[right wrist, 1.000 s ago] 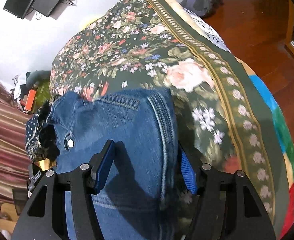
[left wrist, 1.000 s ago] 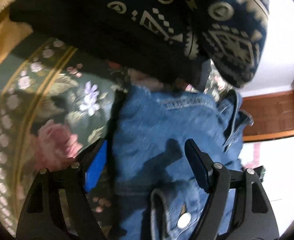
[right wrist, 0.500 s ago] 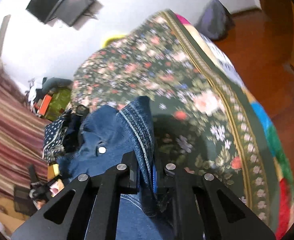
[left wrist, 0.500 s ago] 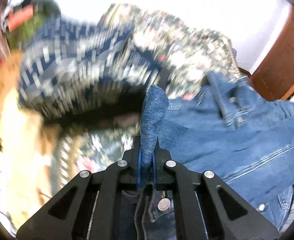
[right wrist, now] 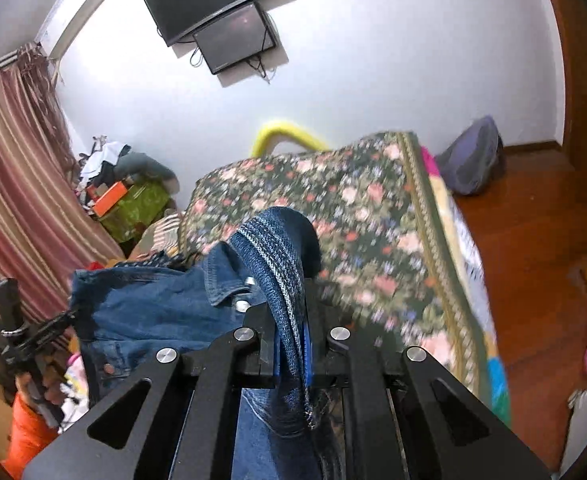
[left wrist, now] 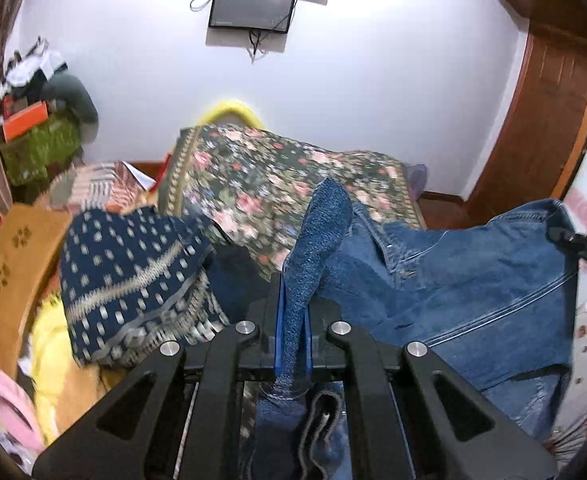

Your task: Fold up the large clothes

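Note:
A blue denim jacket (left wrist: 473,280) hangs stretched between my two grippers, lifted above the floral bedspread (left wrist: 269,184). My left gripper (left wrist: 293,320) is shut on a bunched edge of the denim, which sticks up between the jaws. My right gripper (right wrist: 291,320) is shut on another folded edge of the same jacket (right wrist: 153,312). The right gripper's body shows at the right edge of the left wrist view (left wrist: 585,244), and the left gripper's body shows at the left of the right wrist view (right wrist: 17,340).
A navy patterned garment (left wrist: 133,272) lies left of the jacket. The bed (right wrist: 373,220) stands against a white wall with two screens (right wrist: 221,20). A cluttered green box (right wrist: 133,204) and striped curtain (right wrist: 17,200) are left; wooden floor (right wrist: 533,248) and a grey bag (right wrist: 473,160) are right.
Both grippers were open over the denim lying on the bed; both have shut on its edges and lifted the jacket up, so the views now face the wall.

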Tool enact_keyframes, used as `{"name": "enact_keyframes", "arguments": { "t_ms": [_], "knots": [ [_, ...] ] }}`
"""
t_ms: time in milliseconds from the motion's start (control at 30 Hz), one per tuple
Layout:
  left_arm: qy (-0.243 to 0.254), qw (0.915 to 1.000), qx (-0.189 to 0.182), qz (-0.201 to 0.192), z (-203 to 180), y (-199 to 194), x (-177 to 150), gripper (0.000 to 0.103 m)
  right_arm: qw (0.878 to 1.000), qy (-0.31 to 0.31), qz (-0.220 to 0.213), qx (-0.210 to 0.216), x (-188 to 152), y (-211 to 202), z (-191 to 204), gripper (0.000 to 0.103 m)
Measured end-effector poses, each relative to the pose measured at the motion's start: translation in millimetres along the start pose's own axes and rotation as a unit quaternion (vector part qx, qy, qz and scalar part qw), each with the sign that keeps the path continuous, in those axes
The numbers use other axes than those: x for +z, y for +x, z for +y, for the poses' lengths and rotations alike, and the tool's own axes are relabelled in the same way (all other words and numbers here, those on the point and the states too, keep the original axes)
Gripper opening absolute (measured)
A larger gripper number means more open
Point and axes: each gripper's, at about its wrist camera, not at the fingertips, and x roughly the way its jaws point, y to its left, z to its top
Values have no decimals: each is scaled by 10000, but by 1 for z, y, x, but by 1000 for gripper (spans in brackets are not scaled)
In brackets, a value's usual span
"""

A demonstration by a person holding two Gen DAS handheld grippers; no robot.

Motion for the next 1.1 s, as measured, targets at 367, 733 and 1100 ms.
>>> {"name": "enact_keyframes", "arguments": {
  "t_ms": [367, 733, 1100],
  "knots": [
    [-523, 9919, 672, 942, 67, 125, -23, 7, 9889, 366, 933, -1101, -21, 119, -80, 7],
    [-829, 9869, 683, 1200, 84, 137, -37, 9, 9803, 524, 1322, -1368, -46, 127, -99, 13],
    [-152, 9895, 967, 1067, 57, 59, -48, 50, 9870, -217, 1025, -1214, -59, 47, -41, 49]
  ]
}}
